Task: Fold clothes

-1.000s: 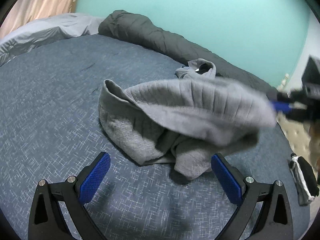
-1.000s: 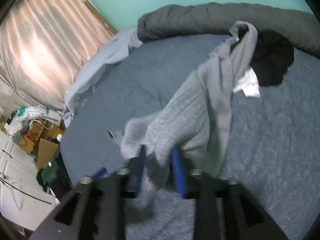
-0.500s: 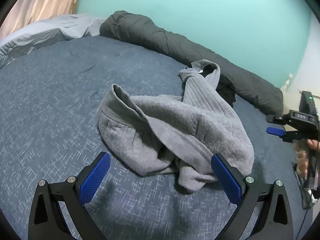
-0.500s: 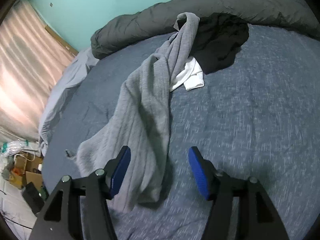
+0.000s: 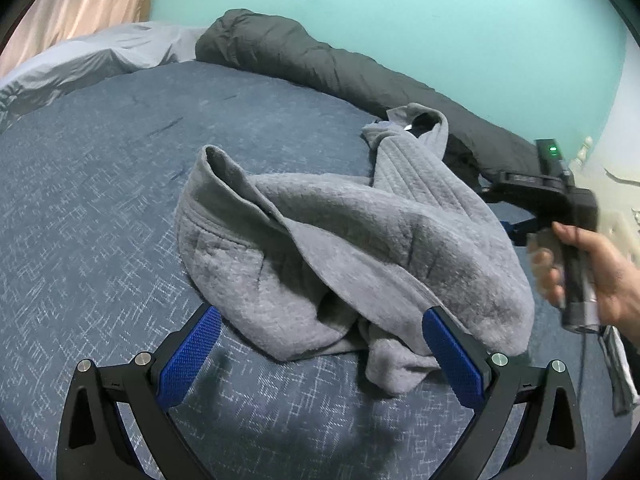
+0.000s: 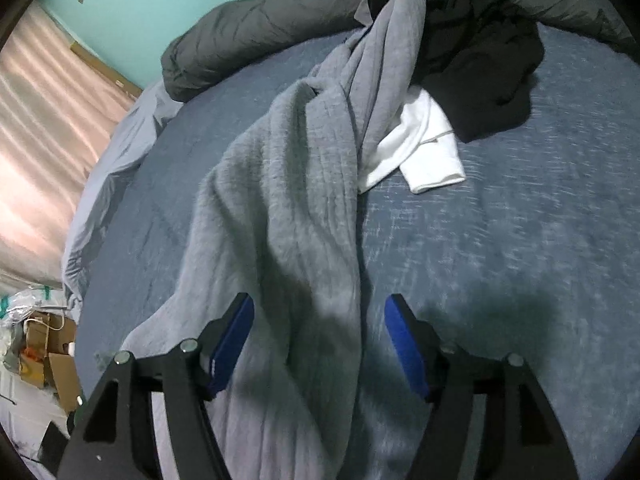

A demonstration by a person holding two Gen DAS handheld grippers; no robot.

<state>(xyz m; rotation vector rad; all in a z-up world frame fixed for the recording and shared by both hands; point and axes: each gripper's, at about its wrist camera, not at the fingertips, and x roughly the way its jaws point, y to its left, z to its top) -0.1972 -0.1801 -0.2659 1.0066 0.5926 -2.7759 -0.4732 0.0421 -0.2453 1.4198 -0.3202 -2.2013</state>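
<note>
A crumpled grey knit garment [image 5: 360, 248] lies in a heap on the blue bed [image 5: 100, 200]. One long end stretches toward the dark duvet. My left gripper [image 5: 320, 360] stands open just above the bed, with the garment's near edge between its blue pads but untouched. In the right wrist view, the grey garment [image 6: 280, 208] runs lengthwise under my right gripper [image 6: 320, 344]. Its jaws are opening and the cloth lies loose between them, with neither pad pressing on it. A hand [image 5: 596, 280] holds the right gripper [image 5: 498, 210] at the garment's right side.
A rolled dark grey duvet [image 6: 260, 28] lies along the teal wall. A black garment [image 6: 488, 68] and a white one [image 6: 424, 148] sit beside the grey garment's far end. A light grey sheet [image 5: 100, 52] covers the bed's far left. Cardboard boxes [image 6: 44, 344] are on the floor.
The right gripper let go of the grey garment, which dropped flat onto the bed. Its jaws widened and it sank closer to the bed. The left gripper crept slightly nearer the heap.
</note>
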